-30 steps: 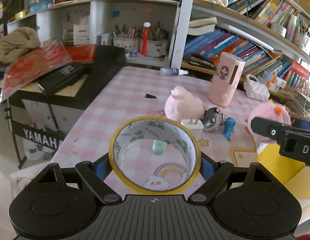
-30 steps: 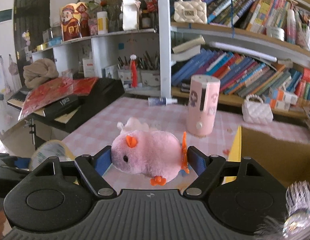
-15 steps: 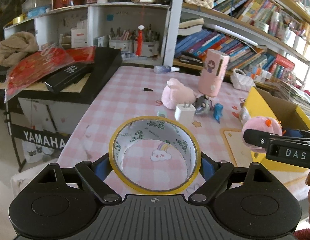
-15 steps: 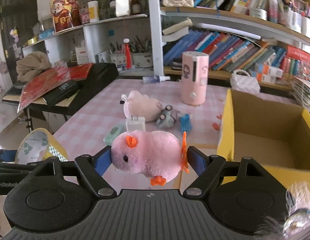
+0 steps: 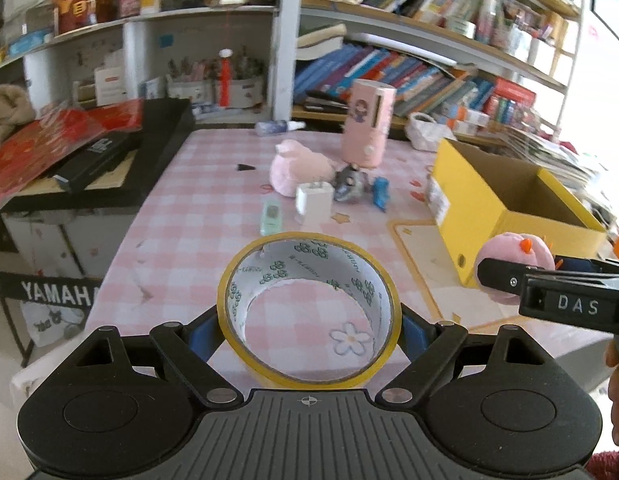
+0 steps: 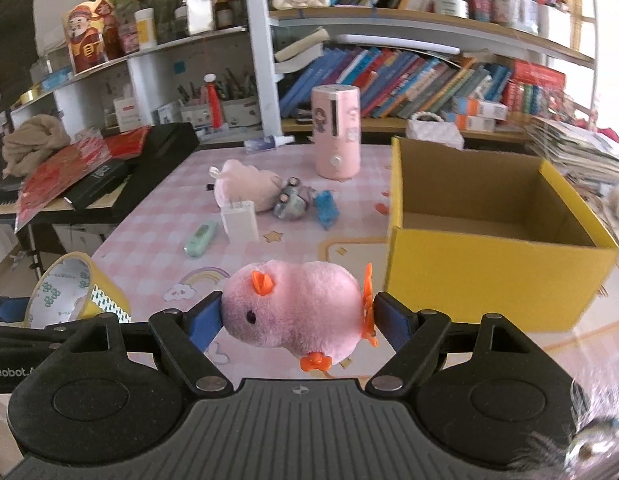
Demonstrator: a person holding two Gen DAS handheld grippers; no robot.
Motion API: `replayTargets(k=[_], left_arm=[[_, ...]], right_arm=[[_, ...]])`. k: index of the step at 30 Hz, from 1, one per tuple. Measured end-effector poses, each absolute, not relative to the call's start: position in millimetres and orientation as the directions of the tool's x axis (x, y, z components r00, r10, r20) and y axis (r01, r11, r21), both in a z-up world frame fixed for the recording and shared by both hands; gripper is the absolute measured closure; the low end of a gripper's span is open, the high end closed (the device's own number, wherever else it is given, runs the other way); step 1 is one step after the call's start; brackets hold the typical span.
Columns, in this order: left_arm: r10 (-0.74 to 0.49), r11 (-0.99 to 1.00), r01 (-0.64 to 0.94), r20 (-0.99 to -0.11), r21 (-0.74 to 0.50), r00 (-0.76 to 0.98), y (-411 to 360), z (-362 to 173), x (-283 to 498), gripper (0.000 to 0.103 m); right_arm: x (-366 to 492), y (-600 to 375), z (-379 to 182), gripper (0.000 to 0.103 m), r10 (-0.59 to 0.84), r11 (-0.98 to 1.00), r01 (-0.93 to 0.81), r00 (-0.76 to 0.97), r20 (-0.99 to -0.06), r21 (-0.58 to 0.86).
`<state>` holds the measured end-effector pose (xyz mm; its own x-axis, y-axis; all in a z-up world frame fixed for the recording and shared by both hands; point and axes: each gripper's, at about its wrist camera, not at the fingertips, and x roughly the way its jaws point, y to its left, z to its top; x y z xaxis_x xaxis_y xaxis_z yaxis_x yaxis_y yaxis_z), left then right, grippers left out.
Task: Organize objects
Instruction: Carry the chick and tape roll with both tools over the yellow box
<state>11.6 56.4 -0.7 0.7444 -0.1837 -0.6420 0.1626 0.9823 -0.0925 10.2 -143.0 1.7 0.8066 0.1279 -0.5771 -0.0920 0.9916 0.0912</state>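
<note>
My left gripper (image 5: 309,330) is shut on a roll of yellow tape (image 5: 309,376), held above the near edge of the pink checked table (image 5: 197,184). The same tape roll (image 6: 75,292) shows at the lower left of the right wrist view. My right gripper (image 6: 297,316) is shut on a pink plush chick (image 6: 293,306) with orange beak and feet, just left of the open yellow cardboard box (image 6: 489,276). In the left wrist view the chick (image 5: 513,258) hangs in front of the box (image 5: 505,216). The box looks empty.
Mid-table lie a pink plush (image 5: 299,168), a white charger (image 5: 314,202), a grey toy (image 5: 351,186), a blue figure (image 5: 380,194) and a mint-green case (image 5: 271,216). A pink cylinder (image 5: 367,124) stands behind them. A black keyboard (image 5: 109,160) sits left, bookshelves behind.
Both grippers have drawn back toward the near table edge with their loads, so more of the table and the whole yellow box have come into view. Neither grip has changed.
</note>
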Motion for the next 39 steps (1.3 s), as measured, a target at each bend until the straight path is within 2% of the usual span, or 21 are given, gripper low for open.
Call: replayTargets(k=[8,19,39], left_arm=[[-0.237,0.966,0.246,-0.632,-0.075,0.738,44,0,-6,0.015],[-0.305,0.939,0.334,-0.638,-0.079,0.707,30,-4,-22,0.015],[-0.462,0.841,0.535,-0.619,-0.080,0.634,-30,-5,-28,0.015]], right_arm=[[-17,-162,-3,0.024,0.055,0.993,0.015,0.808,-0.587,0.114],[-51,-166,-10,0.024,0.013,0.992,0.064,0.805,-0.593,0.109],[-105,-212,-10,0.024,-0.167,0.956,0.277,0.785,-0.596,0.096]])
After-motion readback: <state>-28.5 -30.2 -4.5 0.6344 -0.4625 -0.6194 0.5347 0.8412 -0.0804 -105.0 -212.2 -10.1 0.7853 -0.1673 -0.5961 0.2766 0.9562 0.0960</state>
